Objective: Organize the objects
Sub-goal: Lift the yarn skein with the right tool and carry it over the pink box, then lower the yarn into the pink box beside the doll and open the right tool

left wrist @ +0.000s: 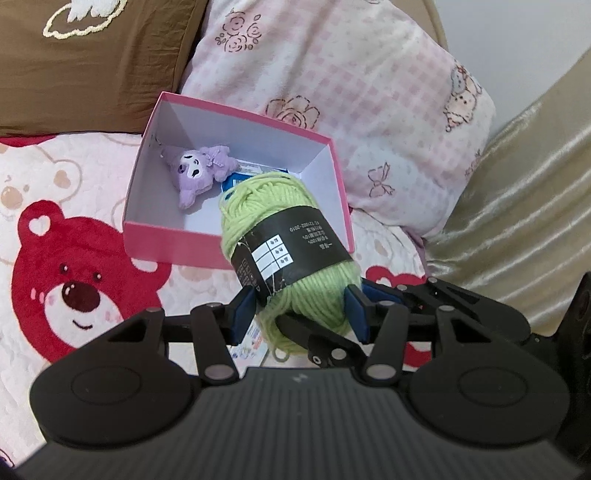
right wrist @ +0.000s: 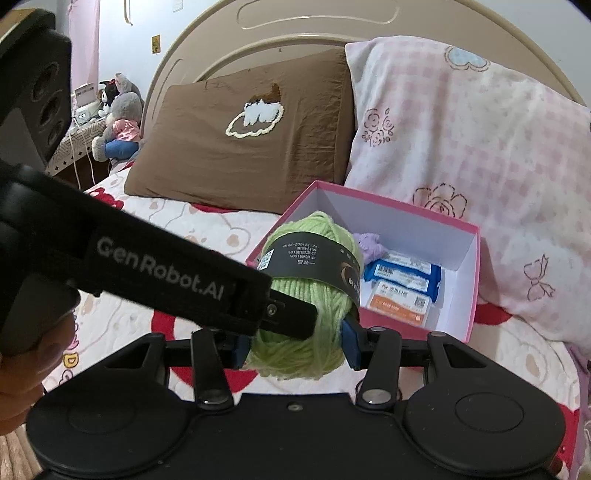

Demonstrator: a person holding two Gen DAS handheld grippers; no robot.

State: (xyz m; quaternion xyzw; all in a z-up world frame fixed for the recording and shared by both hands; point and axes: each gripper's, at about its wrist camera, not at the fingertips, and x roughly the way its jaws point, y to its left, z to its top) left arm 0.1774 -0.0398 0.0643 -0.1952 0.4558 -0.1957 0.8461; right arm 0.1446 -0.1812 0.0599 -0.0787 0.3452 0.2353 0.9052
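Note:
A light green yarn ball (left wrist: 273, 206) with a black paper band is held above the bed, just in front of an open pink box (left wrist: 236, 254). My left gripper (left wrist: 300, 314) is shut on its lower end, blue pads pressing both sides. My right gripper (right wrist: 295, 345) grips the same yarn ball (right wrist: 295, 354) from another side. The left gripper's black body (right wrist: 166, 273) crosses the right wrist view. Inside the box (right wrist: 474, 280) lie a purple plush toy (left wrist: 195, 173), blue packets (right wrist: 402, 273) and an orange packet (right wrist: 399, 306).
The box rests on a bedsheet with red bears (left wrist: 74, 280). A brown pillow (right wrist: 240, 147) and a pink checked pillow (right wrist: 461, 147) lean on the headboard (right wrist: 295, 33) behind it. Stuffed toys (right wrist: 118, 118) sit on a side table at far left. A hand (right wrist: 22, 369) shows at lower left.

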